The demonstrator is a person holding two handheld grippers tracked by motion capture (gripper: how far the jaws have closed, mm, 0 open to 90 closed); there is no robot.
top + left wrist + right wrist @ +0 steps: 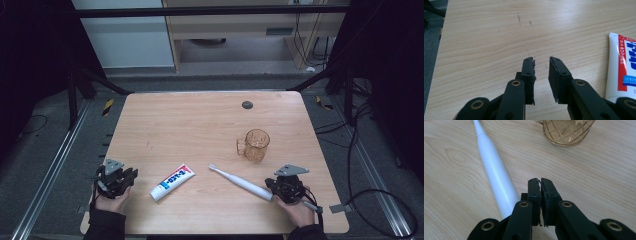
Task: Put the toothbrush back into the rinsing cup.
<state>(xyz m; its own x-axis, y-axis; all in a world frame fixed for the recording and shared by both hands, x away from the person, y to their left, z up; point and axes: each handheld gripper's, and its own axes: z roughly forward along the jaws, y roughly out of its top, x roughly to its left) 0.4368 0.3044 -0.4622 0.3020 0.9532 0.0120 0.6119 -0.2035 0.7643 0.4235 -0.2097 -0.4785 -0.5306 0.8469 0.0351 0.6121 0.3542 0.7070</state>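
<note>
Nearest to the camera, two hands are holding the tools at the near edge of the counter [200, 115]. From largest to smallest: the wooden counter is carrying everything. The left tool [541, 61] is sitting at the near left corner, its jaws spread a little, nothing between them, with bare wood under them. The right tool [539, 181] is sitting at the near right, its jaws pressed together on nothing. The toothbrush [240, 182], white, is lying on a slant, its head pointing to the middle of the counter, its thick end just beside the right tool. The tube [172, 181] of toothpaste is lying flat between the left tool and the toothbrush, near the left tool. The cup [256, 145], amber and clear with a handle, is standing upright beyond the toothbrush. A small dark disc [247, 105] is sitting near the far edge.
</note>
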